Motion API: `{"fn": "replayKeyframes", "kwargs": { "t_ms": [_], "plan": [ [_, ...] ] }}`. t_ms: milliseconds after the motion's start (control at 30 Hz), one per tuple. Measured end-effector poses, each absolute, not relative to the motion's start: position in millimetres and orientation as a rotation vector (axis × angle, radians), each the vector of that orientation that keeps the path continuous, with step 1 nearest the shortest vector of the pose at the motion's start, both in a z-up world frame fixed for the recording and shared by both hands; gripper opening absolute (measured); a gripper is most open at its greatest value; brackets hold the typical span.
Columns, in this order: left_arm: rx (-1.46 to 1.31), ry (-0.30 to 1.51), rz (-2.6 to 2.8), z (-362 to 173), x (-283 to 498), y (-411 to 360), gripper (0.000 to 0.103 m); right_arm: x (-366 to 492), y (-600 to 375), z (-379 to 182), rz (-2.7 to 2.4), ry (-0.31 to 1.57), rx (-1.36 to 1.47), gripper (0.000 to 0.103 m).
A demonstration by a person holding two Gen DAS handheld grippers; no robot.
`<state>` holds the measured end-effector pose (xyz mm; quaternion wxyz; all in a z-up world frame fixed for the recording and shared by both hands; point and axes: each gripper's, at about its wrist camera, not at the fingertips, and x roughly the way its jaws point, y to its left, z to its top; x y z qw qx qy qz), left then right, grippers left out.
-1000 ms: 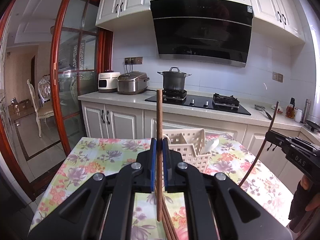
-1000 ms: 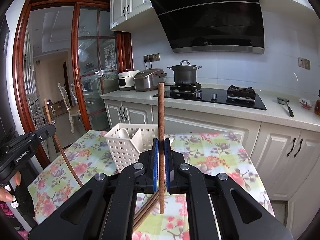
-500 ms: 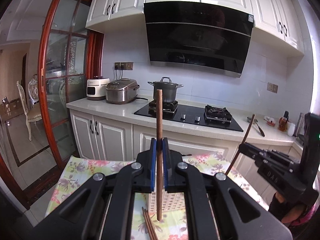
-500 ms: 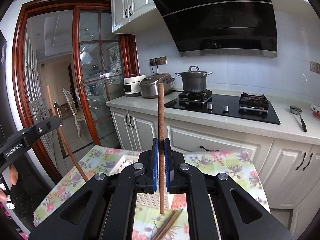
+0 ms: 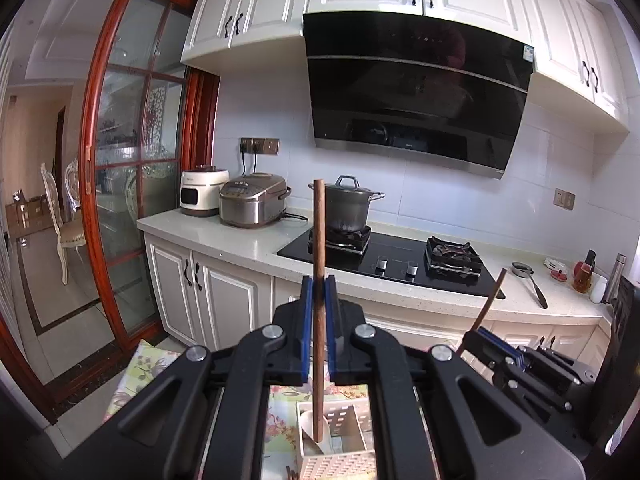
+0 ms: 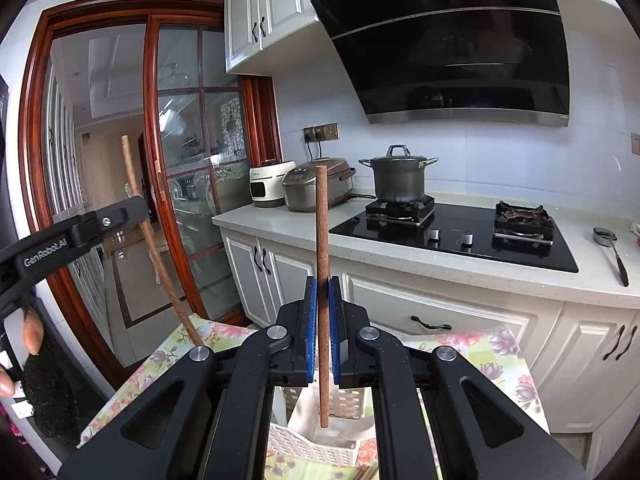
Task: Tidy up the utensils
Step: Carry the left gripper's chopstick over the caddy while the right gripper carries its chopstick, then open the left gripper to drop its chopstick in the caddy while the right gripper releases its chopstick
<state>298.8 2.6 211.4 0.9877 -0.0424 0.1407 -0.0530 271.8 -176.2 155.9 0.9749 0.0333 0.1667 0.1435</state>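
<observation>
Both tools have risen and drawn in since a second ago, so the white basket [image 5: 340,446] that stood ahead on the flowered cloth now sits directly below each wrist camera. Left tool [image 5: 319,308] is clamped on a brown chopstick [image 5: 319,280], held upright, its lower end hanging over the basket's open top beside a pale spoon-like piece [image 5: 310,426] already inside. Right tool [image 6: 323,308] likewise grips its own chopstick [image 6: 322,264] upright, tip just above or barely inside a compartment of the basket [image 6: 316,446]; whether it touches the bottom cannot be told. Each tool shows in the other's view: the right one low at the edge of the left view [image 5: 486,344] with its stick slanting up, the left one [image 6: 132,210] at the side of the right view, a hand [image 6: 32,330] behind it. A few more chopsticks [image 5: 291,473] lie on the cloth-covered counter [image 6: 480,352] near the basket. The step in hand looks like depositing the pair into the basket. Next, each stick probably needs lowering straight down into one compartment until its tip is well inside, then the fingers easing apart so it drops without tipping over the rim; the two tools are close, so they should avoid knocking each other.
</observation>
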Motion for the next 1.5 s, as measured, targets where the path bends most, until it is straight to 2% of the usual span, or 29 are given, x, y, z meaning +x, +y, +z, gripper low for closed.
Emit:
{"fn": "replayKeyframes", "kwargs": {
  "t_ms": [500,600,667,767,800,900,967,1167,1333,1500],
  "plan": [
    [-0.056,0.519,-0.128,144,352,5,0.006,315,-153,102,0.299,0.528,0.044,0.007],
    [-0.068,0.551,-0.114,130,359,8,0.009,326,-157,90,0.285,0.563,0.076,0.01],
    [-0.082,0.562,-0.111,123,360,12,0.021,331,-160,83,0.268,0.579,0.085,0.013],
    [-0.099,0.554,-0.096,119,360,19,0.038,334,-163,76,0.252,0.584,0.082,0.024],
    [-0.101,0.55,-0.089,118,359,21,0.041,334,-165,74,0.248,0.585,0.086,0.026],
    [-0.117,0.54,-0.076,116,354,28,0.052,331,-174,70,0.241,0.582,0.097,0.026],
    [-0.133,0.526,-0.061,113,347,33,0.069,325,-179,69,0.238,0.575,0.099,0.026],
    [-0.136,0.463,0.015,99,309,46,0.098,293,-192,58,0.228,0.548,0.104,0.026],
    [-0.084,0.462,0.076,68,278,50,0.098,260,-202,32,0.223,0.563,0.111,0.031],
    [-0.072,0.505,0.093,30,256,50,0.098,242,-213,-5,0.189,0.63,0.144,0.031]
  ]
}}
